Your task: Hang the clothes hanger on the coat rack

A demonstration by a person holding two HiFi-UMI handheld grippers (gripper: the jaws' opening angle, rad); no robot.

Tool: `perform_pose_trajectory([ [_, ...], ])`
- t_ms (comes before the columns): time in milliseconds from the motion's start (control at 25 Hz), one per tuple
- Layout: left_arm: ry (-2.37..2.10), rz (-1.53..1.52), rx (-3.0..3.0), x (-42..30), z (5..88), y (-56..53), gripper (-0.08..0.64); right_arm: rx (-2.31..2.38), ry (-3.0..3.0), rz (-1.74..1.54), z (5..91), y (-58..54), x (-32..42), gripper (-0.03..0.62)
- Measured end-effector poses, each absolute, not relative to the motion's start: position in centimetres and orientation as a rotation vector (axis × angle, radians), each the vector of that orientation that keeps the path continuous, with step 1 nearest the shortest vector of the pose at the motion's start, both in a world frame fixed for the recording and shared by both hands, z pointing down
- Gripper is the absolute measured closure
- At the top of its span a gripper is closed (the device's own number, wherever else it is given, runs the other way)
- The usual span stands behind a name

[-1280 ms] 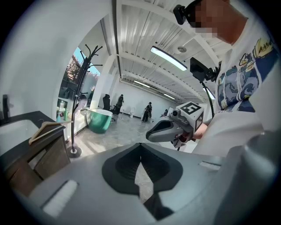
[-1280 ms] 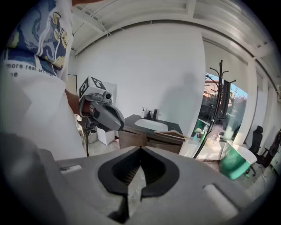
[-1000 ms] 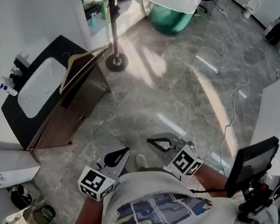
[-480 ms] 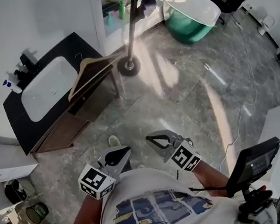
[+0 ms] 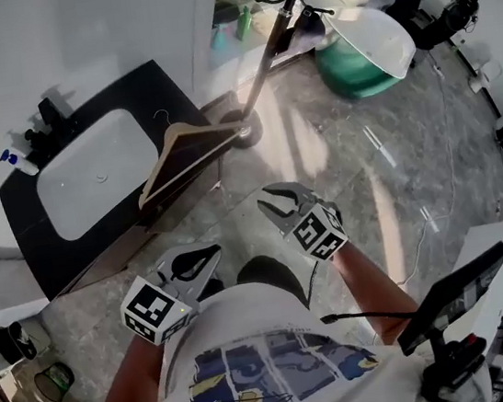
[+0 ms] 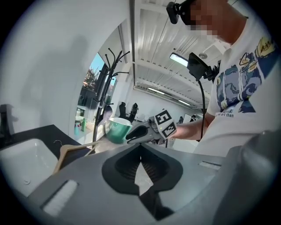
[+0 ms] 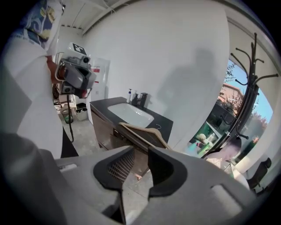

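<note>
A wooden clothes hanger (image 5: pixel 185 154) lies on the right end of the black counter (image 5: pixel 148 89), its wire hook toward the wall. It also shows in both gripper views, hanger (image 7: pixel 145 132) and hanger (image 6: pixel 72 149). The coat rack (image 5: pixel 260 64) stands just right of the counter, its base on the floor by the hanger's tip; its branched top shows as coat rack (image 7: pixel 246 83). My right gripper (image 5: pixel 278 203) hangs short of the hanger, jaws opening, nothing between them (image 7: pixel 140 151). My left gripper (image 5: pixel 206 259) sits lower left, jaws shut and empty (image 6: pixel 140 147).
A white sink (image 5: pixel 95 176) is set in the counter, with soap bottles (image 5: pixel 20 155) at its far left corner. A green tub with a white lid (image 5: pixel 364 45) stands behind the rack. A screen on a stand (image 5: pixel 451 297) and floor cables (image 5: pixel 421 218) are at the right.
The counter, hanger and rack have come closer as the person walked toward them. Both grippers travelled forward, the right one further ahead. The right jaws have parted from shut.
</note>
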State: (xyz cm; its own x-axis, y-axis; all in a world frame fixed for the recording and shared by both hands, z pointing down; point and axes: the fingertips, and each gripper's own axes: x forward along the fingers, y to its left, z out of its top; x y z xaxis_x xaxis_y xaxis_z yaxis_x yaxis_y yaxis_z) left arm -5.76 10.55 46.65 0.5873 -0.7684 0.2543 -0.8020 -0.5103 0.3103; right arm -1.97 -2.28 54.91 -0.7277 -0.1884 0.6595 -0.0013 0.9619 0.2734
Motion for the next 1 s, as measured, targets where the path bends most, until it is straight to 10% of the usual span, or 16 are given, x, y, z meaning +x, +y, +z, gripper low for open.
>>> perform_pose_trajectory([
  [1000, -1.905, 0.021, 1.798, -14.3, 45.8, -0.5, 0.555, -0.689, -1.905, 0.169, 74.5, -23.7, -15.9, 0.35],
])
